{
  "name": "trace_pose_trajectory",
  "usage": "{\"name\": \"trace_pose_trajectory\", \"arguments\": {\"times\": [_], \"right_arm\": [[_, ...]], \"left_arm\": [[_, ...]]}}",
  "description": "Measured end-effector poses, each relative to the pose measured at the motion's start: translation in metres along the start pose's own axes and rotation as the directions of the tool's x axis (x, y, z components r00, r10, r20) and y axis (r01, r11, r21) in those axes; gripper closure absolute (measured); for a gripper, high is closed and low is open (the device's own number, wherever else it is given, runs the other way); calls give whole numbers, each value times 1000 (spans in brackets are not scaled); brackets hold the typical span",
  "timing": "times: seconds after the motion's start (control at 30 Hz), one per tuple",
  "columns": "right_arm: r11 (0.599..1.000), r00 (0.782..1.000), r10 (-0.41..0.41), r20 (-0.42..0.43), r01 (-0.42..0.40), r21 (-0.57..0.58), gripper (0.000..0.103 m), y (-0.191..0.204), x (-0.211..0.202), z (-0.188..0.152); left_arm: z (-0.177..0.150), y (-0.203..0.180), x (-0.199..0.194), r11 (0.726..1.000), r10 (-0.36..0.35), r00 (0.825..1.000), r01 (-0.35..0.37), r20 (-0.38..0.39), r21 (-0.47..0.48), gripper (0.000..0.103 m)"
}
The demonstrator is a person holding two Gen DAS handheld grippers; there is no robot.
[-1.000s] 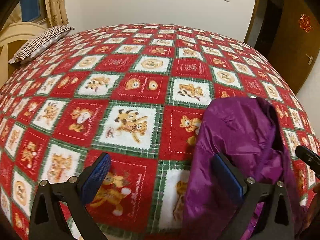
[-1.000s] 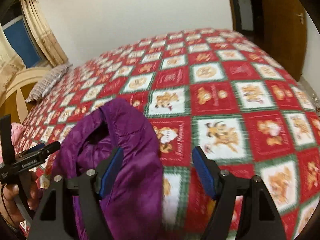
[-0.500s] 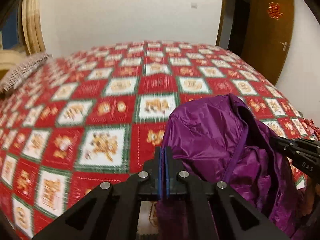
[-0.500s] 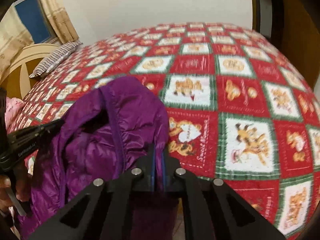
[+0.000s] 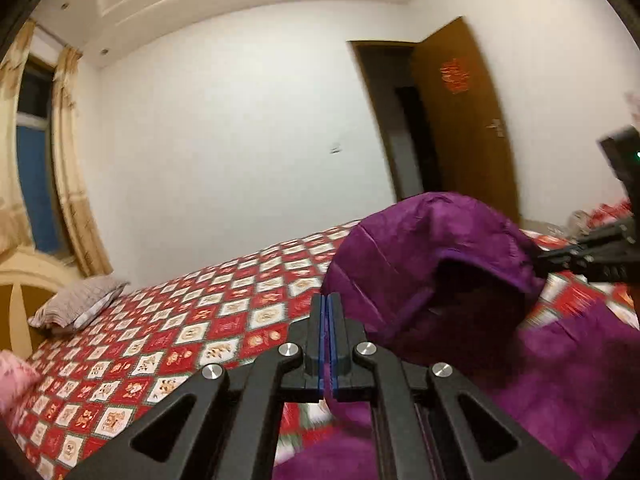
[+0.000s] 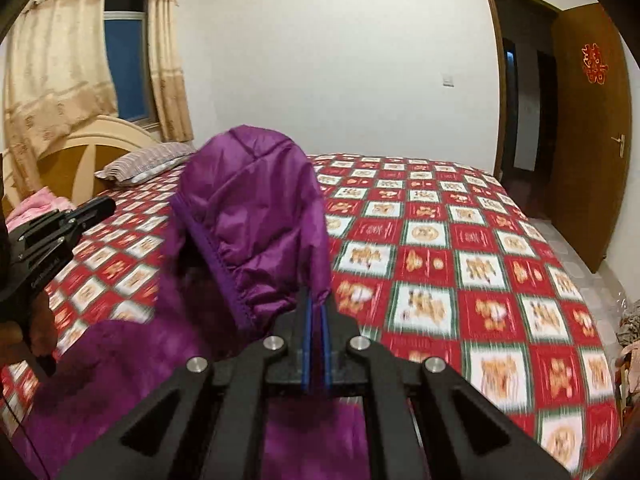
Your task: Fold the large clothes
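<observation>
A purple hooded puffer jacket (image 5: pixel 432 256) hangs lifted above the bed, its hood standing up between my two grippers. My left gripper (image 5: pixel 328 312) is shut on the jacket's fabric at the hood's left side. My right gripper (image 6: pixel 316 312) is shut on the jacket (image 6: pixel 256 216) at the hood's right side. The rest of the jacket drapes down below both grippers, blurred. The right gripper shows at the right edge of the left wrist view (image 5: pixel 592 252), and the left gripper at the left edge of the right wrist view (image 6: pixel 52 232).
The bed carries a red, white and green checked cartoon blanket (image 6: pixel 460 248). A striped pillow (image 6: pixel 144 160) and pink cloth (image 6: pixel 36 204) lie by the wooden headboard (image 6: pixel 80 152). A curtained window is behind it. An open wooden door (image 6: pixel 588 128) stands right.
Both grippers closed on the jacket, then rose and tilted up, lifting it off the bed. The hood now stands upright between them and the room's walls are in view.
</observation>
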State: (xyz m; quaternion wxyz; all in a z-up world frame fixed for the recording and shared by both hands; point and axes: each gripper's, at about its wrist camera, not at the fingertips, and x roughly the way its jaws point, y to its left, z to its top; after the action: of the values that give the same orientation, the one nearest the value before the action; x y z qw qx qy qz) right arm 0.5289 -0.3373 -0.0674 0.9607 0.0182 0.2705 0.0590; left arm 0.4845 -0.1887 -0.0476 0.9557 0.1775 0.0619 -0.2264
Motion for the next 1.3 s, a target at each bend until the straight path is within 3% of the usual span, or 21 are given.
{"name": "trace_pose_trajectory", "arguments": {"times": [0.07,0.17,0.3,0.37,0.4,0.43,0.47,0.5,0.53,0.57,0.63,0.77,0.9,1.0,1.07,1.13,1.17,1.2,1.23,1.27,1.3], "right_arm": [[1000,999,25,-26,-25,5,97,4,-16,-17],[999,997,15,-82,-18,-43,97,14,-25,-37],[999,993,-14,-119,10,-34,97,6,-23,-44],[1000,991,-24,-129,22,-17,97,-1,-20,-43],[1000,990,-18,-137,18,-6,97,-5,-18,-42],[1000,989,-14,-146,14,0,97,-8,-16,-41],[1000,988,-8,-152,9,10,95,-10,-16,-43],[1000,988,-2,-156,6,22,91,-12,-17,-43],[999,987,4,-160,3,43,65,-17,-16,-42],[997,989,17,-147,-5,76,30,-24,-15,-40],[993,993,34,-114,-21,120,22,-33,-16,-36],[981,993,35,-110,-13,195,24,-54,9,-15],[918,983,131,-126,-73,389,24,-92,53,3],[838,956,228,-182,-98,537,25,-117,99,4],[776,922,319,-220,-121,619,31,-125,130,0],[760,884,385,-263,-142,634,41,-117,152,-3],[774,870,397,-291,-147,616,48,-109,160,-4],[795,854,405,-327,-153,587,53,-99,168,-5],[836,853,373,-365,-138,532,76,-87,172,-5],[860,864,337,-375,-120,496,93,-83,171,-4],[881,883,299,-362,-109,461,93,-79,166,-1]], "left_arm": [[-13,-12,-23,999,-43,999,43,-16,18,102],[-29,-15,-22,999,-7,996,11,-88,39,102],[-37,17,16,993,-41,966,12,-254,-114,101],[-38,43,36,975,-84,950,16,-302,-222,94],[-39,49,42,965,-102,945,18,-312,-261,71],[-40,56,51,955,-107,940,7,-324,-296,37],[-42,69,62,937,-113,935,-12,-336,-348,20],[-44,73,66,927,-114,936,-21,-334,-375,11],[-47,78,70,915,-115,937,-29,-330,-403,11],[-46,80,80,912,-109,930,-46,-350,-408,11],[-41,81,99,922,-59,913,-106,-404,-373,11],[-30,78,146,915,-84,884,-113,-459,-387,11],[-31,75,188,881,-186,862,-66,-472,-469,11],[-46,65,217,851,-288,809,-29,-512,-525,12],[-58,59,231,824,-352,781,-3,-516,-566,26],[-62,52,238,794,-434,755,63,-492,-605,71],[-60,46,238,794,-457,749,100,-480,-600,85],[-57,42,236,806,-457,753,124,-474,-579,97],[-50,36,230,834,-433,774,148,-463,-532,98],[-41,30,220,867,-397,807,174,-437,-466,99],[-35,26,212,883,-382,823,192,-421,-428,100]]}}
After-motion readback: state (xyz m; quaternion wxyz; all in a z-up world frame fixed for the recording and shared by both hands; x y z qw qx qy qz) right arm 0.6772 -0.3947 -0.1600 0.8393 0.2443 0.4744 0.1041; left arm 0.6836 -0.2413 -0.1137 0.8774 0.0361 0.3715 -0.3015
